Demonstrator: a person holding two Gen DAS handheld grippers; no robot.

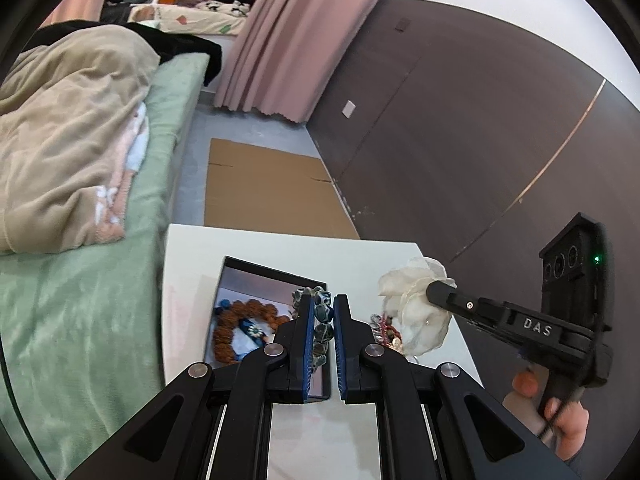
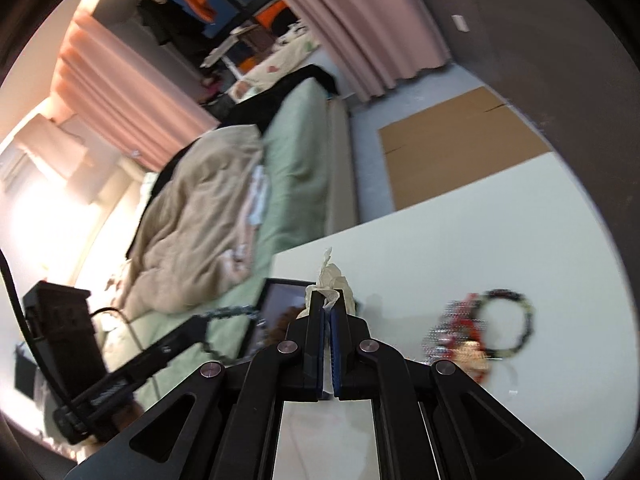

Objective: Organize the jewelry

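Observation:
My left gripper (image 1: 323,300) is shut on a blue-green bead bracelet (image 1: 323,322) and holds it above the right edge of a black-rimmed box (image 1: 276,270). A brown bead bracelet (image 1: 248,312) with a blue piece lies in the box. My right gripper (image 2: 329,298) is shut on a white sheer scrunchie (image 2: 328,276); in the left wrist view the scrunchie (image 1: 412,300) hangs right of the box. Loose jewelry (image 2: 476,332), red, silver and a dark bead ring, lies on the white table (image 2: 460,240). It also shows in the left wrist view (image 1: 386,330).
A bed with a green sheet (image 1: 80,300) and a beige blanket (image 1: 60,140) stands left of the table. Flat cardboard (image 1: 264,188) lies on the floor beyond the table. A dark wall panel (image 1: 460,128) and pink curtains (image 1: 292,32) stand behind.

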